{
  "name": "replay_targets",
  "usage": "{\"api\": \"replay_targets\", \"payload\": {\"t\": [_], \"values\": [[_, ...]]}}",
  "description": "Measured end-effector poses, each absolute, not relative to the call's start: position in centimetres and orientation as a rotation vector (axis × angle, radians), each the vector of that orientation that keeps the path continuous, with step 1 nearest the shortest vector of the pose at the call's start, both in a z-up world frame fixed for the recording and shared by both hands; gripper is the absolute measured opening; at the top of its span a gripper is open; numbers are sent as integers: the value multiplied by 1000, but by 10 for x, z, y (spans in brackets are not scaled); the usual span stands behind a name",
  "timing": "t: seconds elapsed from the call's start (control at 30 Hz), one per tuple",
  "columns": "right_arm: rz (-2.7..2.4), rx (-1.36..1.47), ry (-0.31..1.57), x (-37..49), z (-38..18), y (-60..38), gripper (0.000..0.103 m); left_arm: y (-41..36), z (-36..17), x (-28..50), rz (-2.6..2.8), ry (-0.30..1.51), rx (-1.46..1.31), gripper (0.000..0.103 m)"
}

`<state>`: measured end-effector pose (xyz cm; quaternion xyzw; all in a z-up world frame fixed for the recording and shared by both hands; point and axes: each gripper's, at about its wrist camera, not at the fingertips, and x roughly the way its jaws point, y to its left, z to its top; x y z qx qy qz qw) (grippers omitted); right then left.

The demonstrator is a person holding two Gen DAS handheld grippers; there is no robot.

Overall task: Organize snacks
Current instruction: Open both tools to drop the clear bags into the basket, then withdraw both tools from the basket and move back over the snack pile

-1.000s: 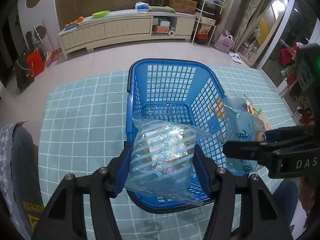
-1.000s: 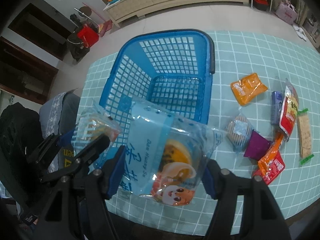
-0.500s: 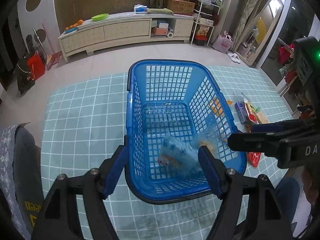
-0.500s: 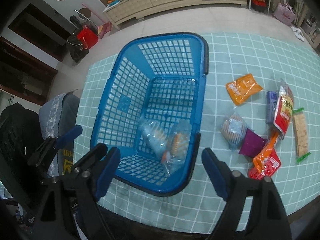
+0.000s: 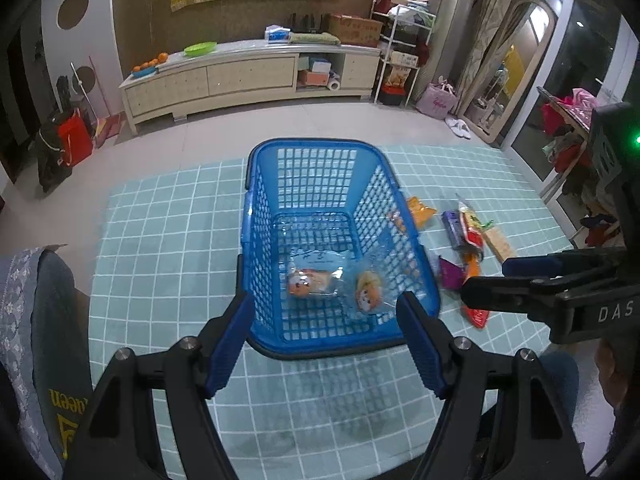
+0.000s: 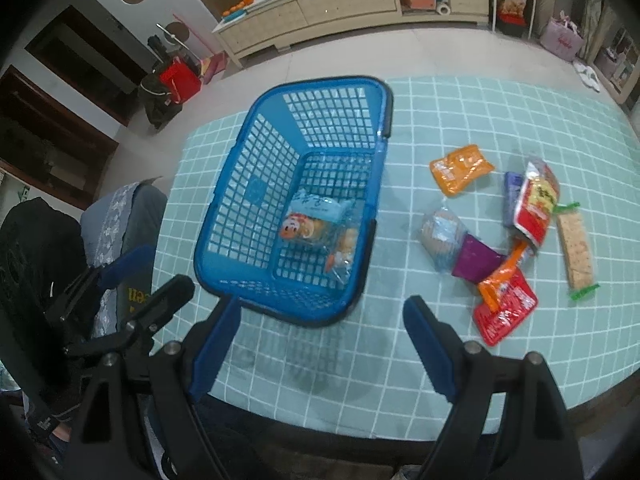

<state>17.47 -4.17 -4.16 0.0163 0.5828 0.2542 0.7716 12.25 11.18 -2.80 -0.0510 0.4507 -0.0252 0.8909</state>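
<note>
A blue plastic basket [image 5: 256, 216] [image 6: 236, 184] stands on the teal checked cloth. Two clear blue snack bags lie on its floor: one to the left [image 5: 310, 280] [image 6: 308, 220], one to the right [image 5: 370, 290] [image 6: 344, 252]. My left gripper [image 5: 326, 346] is open and empty above the basket's near rim. My right gripper [image 6: 320, 344] is open and empty, in front of the basket's near edge. Several loose snacks lie right of the basket: an orange pack [image 6: 460, 168], a red pack [image 6: 504, 312], a purple pack [image 6: 476, 260], a cracker pack [image 6: 574, 252].
The cloth-covered table's [image 6: 480, 380] front edge runs close below my right gripper. A grey garment [image 5: 44, 340] lies at the left. A long cabinet [image 5: 248, 76] stands against the far wall. The right gripper's fingers [image 5: 520, 292] cross the right side of the left wrist view.
Both grippers opened and let go of their snack bags, which fell into the basket. Both grippers have pulled back toward the near edge.
</note>
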Motion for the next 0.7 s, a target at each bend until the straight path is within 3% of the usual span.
{"api": "replay_targets", "payload": {"t": [0.57, 0.7], "values": [[492, 48, 1182, 133, -17, -119, 86, 42, -10, 94, -133, 887, -73, 71], [471, 64, 1183, 128, -19, -142, 86, 20, -14, 93, -171, 885, -59, 81]]}}
